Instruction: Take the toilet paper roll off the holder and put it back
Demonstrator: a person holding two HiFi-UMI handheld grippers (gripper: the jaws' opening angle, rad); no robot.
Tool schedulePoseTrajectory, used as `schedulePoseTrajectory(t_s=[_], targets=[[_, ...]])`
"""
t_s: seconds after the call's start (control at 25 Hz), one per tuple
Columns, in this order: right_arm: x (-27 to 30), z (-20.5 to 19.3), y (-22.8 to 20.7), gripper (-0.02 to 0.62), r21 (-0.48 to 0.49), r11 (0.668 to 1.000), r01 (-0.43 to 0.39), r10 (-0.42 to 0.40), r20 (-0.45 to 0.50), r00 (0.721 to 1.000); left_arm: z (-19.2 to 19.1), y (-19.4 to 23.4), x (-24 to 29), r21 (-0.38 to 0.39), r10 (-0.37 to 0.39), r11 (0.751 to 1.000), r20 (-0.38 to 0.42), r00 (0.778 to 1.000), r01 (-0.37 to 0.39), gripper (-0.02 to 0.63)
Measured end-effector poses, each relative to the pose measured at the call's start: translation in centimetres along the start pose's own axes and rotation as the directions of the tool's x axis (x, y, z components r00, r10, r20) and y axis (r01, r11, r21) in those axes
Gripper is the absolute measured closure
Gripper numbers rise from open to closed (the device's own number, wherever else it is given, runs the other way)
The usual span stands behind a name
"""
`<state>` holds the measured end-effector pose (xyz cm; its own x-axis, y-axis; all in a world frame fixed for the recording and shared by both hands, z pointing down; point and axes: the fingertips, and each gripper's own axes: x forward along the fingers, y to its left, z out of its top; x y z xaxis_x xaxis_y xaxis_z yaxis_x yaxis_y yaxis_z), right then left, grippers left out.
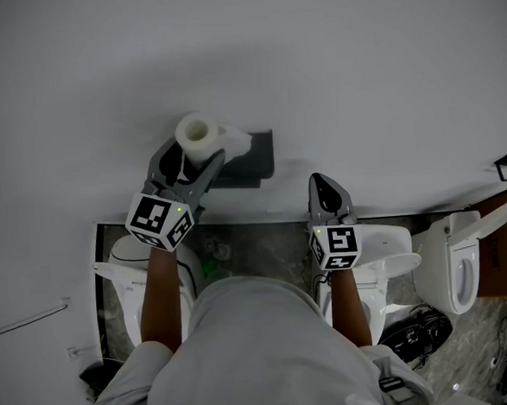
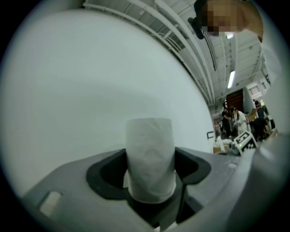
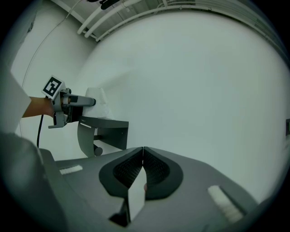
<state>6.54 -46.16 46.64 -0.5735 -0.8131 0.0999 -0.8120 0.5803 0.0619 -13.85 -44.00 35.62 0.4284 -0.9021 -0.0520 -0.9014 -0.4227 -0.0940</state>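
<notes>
Left gripper [image 2: 150,170] is clamped wide on the toilet paper roll [image 2: 149,149], which stands upright between my fingers. Holder [image 1: 252,158] sits just beside the tips. Right gripper [image 3: 142,156] is closed and empty. Risk: the soft roll squashes or slips while I rehang it.

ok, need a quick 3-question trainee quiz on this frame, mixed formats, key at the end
1. Which hand-held gripper grips the toilet paper roll? A left, B right, C neither.
2. True or false: the right hand-held gripper has its jaws apart.
3. Fill in: the dark holder is fixed to the ___.
Key: 1 A, the left hand-held gripper. 2 false, they are together and empty. 3 wall.
</notes>
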Motion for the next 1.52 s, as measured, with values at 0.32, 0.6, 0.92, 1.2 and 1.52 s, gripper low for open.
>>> schedulePoseTrajectory(t_s=[0.32,0.6,0.92,1.2,1.52], targets=[[-0.6,-0.1,0.7,0.592,0.001,1.0,-0.001,0.001,-0.005,1.0,2.0,0.3,-0.9,0.022,0.005,1.0,0.027,1.0,-0.005,0.295],[-0.9,-0.1,1.4,0.592,-0.001,1.0,-0.009,0.009,-0.002,1.0,3.5,0.6,-1.3,0.037,0.011,0.999,0.048,0.999,-0.013,0.295],[-1.3,0.1,1.6,0.592,-0.005,1.0,-0.01,0.01,0.005,1.0,6.3,1.0,-1.3,0.083,0.015,0.996,0.077,0.997,-0.022,0.296],[-1.9,0.3,1.5,0.592,-0.007,1.0,-0.009,0.009,0.006,1.0,8.7,1.4,-1.6,0.111,0.028,0.993,0.103,0.994,-0.04,0.295],[-2.7,0.4,1.8,0.592,-0.012,1.0,-0.014,0.015,0.011,1.0,11.8,1.6,-2.0,0.152,0.045,0.987,0.107,0.993,-0.061,0.295]])
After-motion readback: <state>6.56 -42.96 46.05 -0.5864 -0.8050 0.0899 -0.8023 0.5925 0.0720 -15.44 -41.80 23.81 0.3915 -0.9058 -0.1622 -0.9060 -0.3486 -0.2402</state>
